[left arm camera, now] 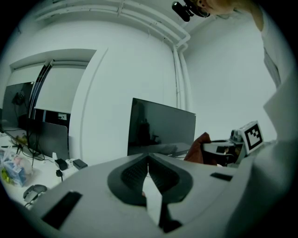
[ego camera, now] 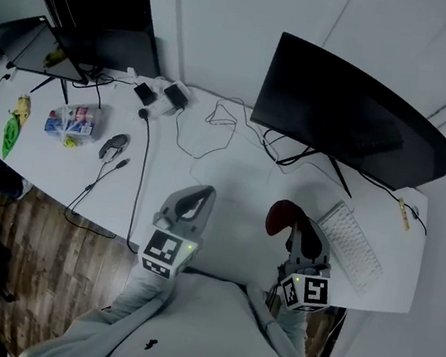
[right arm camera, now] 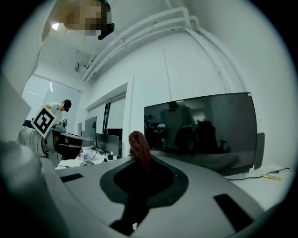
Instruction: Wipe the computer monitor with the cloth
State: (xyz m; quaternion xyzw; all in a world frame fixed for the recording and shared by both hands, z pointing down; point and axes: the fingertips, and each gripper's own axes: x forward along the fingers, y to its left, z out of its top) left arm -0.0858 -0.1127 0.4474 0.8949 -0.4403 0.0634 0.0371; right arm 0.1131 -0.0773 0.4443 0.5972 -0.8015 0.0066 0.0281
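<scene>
The monitor [ego camera: 350,110] stands at the back of the white desk [ego camera: 232,175], ahead of the right gripper [ego camera: 293,228] and a little to its right, well apart from it. Its long axis runs side to side across the desk, and the dark screen faces the person. The right gripper is clearly the nearer of the two. Its jaws are pinched on the cloth [ego camera: 282,216], which in the right gripper view sticks up from between them as a bunched, dark red, ribbed-looking wad [right arm camera: 138,146] with the screen [right arm camera: 205,125] filling the background beyond. The left gripper [ego camera: 193,202] hangs off to the left over the desk's near edge, its jaws pressed together at the tips on nothing [left arm camera: 149,160], and the monitor [left arm camera: 160,128] lies farther from it. The screen is switched off and glossy, mirroring the room. By my reading, the reach goes forward and up, passing left of the keyboard [ego camera: 350,245], to bring the cloth flat against the panel
</scene>
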